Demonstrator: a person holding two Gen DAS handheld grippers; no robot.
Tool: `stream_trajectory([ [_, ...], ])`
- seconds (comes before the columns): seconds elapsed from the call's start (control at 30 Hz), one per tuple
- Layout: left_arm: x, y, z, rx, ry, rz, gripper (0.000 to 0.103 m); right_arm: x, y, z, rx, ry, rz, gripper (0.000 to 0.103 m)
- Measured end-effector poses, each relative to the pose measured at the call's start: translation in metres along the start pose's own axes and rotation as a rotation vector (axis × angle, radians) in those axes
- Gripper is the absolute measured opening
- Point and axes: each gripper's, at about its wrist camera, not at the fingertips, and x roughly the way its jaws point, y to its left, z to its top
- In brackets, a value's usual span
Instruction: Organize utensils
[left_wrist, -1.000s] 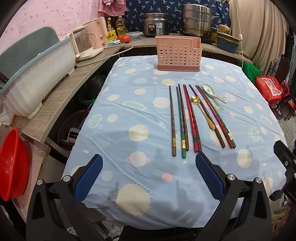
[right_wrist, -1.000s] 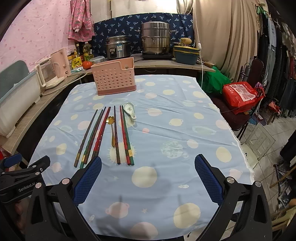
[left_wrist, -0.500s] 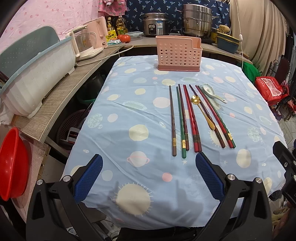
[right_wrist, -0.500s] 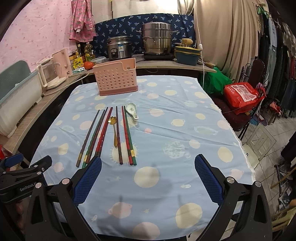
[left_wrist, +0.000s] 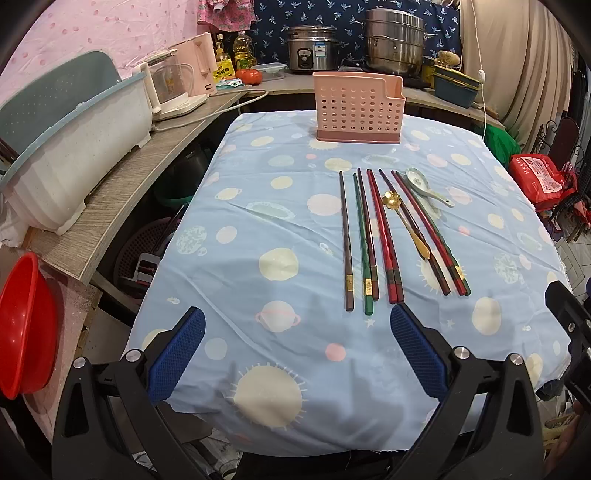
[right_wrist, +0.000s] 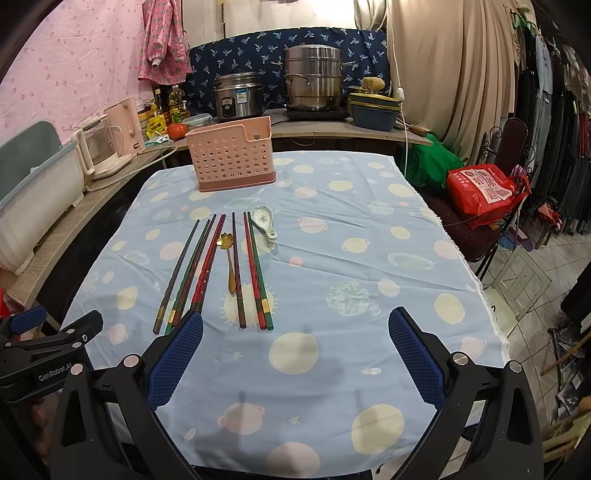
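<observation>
Several chopsticks (left_wrist: 384, 236) (right_wrist: 207, 266) in brown, green and red lie side by side on the blue planet-print tablecloth (left_wrist: 266, 221) (right_wrist: 369, 236). Among them rests a gold spoon (left_wrist: 406, 221) (right_wrist: 229, 262), with a white ceramic spoon (left_wrist: 424, 184) (right_wrist: 263, 220) beside them. A pink perforated utensil holder (left_wrist: 357, 107) (right_wrist: 231, 158) stands empty-looking at the table's far end. My left gripper (left_wrist: 295, 350) hovers open over the near edge, just short of the chopstick ends. My right gripper (right_wrist: 295, 354) is open too, right of the chopsticks' near ends.
A wooden counter (left_wrist: 122, 192) runs along the left with a white tub (left_wrist: 74, 155), a kettle (left_wrist: 173, 88), a rice cooker (right_wrist: 236, 98) and a steamer pot (right_wrist: 314, 81). A red basin (left_wrist: 22, 325) sits low left. A red bag (right_wrist: 484, 188) lies on a chair right.
The right gripper has drifted slightly left and forward toward the chopsticks. The left gripper has barely moved. Nothing on the table has shifted.
</observation>
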Motion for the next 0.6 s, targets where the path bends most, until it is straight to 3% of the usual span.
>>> stream_trajectory([
  [0.6, 0.0001, -0.0004, -0.0017, 0.002, 0.002, -0.001, 0.096, 0.0010, -0.0016, -0.0004, 0.003, 0.002, 0.001, 0.096],
])
